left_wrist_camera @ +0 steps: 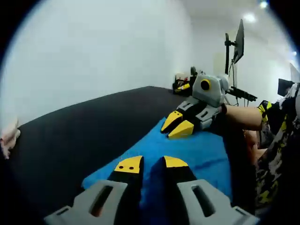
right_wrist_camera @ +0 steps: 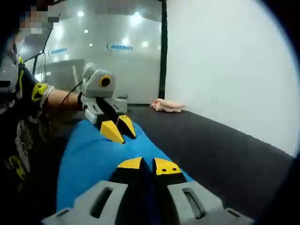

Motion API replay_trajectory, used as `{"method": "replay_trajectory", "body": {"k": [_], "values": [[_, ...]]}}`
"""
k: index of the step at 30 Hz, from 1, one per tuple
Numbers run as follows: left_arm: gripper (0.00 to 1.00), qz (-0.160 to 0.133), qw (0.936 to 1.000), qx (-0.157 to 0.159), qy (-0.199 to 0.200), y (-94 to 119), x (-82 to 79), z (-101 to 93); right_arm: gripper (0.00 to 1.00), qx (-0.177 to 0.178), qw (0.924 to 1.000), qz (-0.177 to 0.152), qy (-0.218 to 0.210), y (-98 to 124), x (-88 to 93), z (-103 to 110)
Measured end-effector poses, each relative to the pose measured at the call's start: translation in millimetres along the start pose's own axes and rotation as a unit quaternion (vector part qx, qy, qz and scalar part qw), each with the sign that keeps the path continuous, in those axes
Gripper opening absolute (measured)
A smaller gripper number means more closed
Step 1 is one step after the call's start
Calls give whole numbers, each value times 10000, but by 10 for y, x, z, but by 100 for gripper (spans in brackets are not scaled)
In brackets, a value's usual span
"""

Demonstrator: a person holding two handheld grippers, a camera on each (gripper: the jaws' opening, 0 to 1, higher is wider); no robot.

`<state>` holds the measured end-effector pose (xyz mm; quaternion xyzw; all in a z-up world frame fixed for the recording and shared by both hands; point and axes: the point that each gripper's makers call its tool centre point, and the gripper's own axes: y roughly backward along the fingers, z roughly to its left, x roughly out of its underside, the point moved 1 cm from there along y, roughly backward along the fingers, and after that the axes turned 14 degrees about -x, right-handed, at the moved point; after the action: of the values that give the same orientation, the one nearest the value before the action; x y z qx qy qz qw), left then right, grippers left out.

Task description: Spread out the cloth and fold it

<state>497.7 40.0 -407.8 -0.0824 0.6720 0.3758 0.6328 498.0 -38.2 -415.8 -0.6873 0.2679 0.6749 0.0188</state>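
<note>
Left hand-held gripper [left_wrist_camera: 152,164] & right hand-held gripper [right_wrist_camera: 143,165] each sit low over the blue cloth [left_wrist_camera: 201,152], tips nearly pressed together w/ just a thin gap; can't tell if they pinch it. Blue cloth lies flat on the dark worktop [left_wrist_camera: 93,126], near its edge by the person. It looks thin, soft & floppy, prob. light, so grab it at the corners or edge, 1 per side.

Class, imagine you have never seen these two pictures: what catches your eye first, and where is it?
The bright blue cloth stands out, lying on the dark table along its edge nearest the person. Both yellow-tipped grippers rest over it, the left gripper and the right gripper facing each other. A pale pink bundle lies at the table's far end.
</note>
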Motion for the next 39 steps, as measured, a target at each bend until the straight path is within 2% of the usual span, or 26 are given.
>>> {"method": "replay_trajectory", "body": {"k": [1,2,3,5,9,13,17,18,20,21,22,23,24,25,26,27,28,30,31,32,33,34,35,36,37,39], "values": [[16,-223,9994,-20,249,-62,-22,40,4,45,9999,34,104,-8,63,-40],[16,-267,9991,2,319,-73,-25,41,3,-9,9996,-258,78,-10,-10,-34],[16,-346,9990,62,275,-84,-1,60,1,-7,9987,-367,-366,16,-6,-75],[15,-450,9977,95,496,-68,11,88,0,220,9987,-337,-316,104,28,-208],[13,-573,9952,17,791,53,20,190,0,305,9976,-445,-437,253,94,-268],[11,-561,9908,-71,1231,180,106,370,0,420,9967,-433,-536,340,133,-307],[12,-424,9836,-513,1676,339,153,582,4,634,9921,-402,-1007,483,160,-357],[12,-468,9786,-500,1940,444,133,584,7,651,9909,-437,-1094,544,136,-314],[13,-494,9801,-423,1874,676,141,510,14,569,9908,-563,-1089,684,71,-170],[13,-534,9856,-459,1539,783,162,485,22,447,9935,-677,-802,772,1,2],[13,-535,9911,-550,1088,894,202,456,27,429,9964,-602,-419,870,-1,161],[13,-557,9955,-619,450,1057,256,389,29,417,9977,-509,-183,929,8,279],[13,-646,9964,-537,113,1145,281,333,26,426,9980,-450,-128,1004,16,422],[14,-709,9965,-440,-88,1226,305,238,24,428,9978,-468,-166,1026,14,470],[15,-534,9977,-416,32,1310,390,142,24,403,9974,-558,-214,1086,7,556],[15,-467,9983,-302,-169,1363,444,53,24,315,9969,-693,-181,1111,-28,660],[15,-531,9980,-310,-169,1381,477,-23,25,265,9961,-798,-268,1140,-31,779],[15,-275,9990,-313,137,1367,587,-88,26,301,9939,-767,-740,1155,84,860],[15,-353,9982,-263,405,1334,571,-117,26,348,9920,-726,-974,1141,149,864],[15,-407,9962,-39,763,1311,531,-206,26,318,9916,-587,-1110,1099,243,881],[15,-426,9956,11,834,1303,512,-226,25,303,9916,-620,-1090,1067,257,878],[15,-558,9920,-50,1133,1251,438,-223,25,286,9914,-603,-1129,1033,281,879],[15,-561,9889,-307,1343,1170,417,-153,25,278,9913,-572,-1152,976,277,908],[15,-462,9899,-440,1267,1130,433,-125,24,301,9919,-514,-1119,935,280,905],[15,-461,9911,-338,1202,1088,410,-171,24,349,9929,-459,-1045,913,265,901],[10,-462,9920,-351,1124,1027,385,-207,13,218,9913,-572,-1163,854,186,926]]}}
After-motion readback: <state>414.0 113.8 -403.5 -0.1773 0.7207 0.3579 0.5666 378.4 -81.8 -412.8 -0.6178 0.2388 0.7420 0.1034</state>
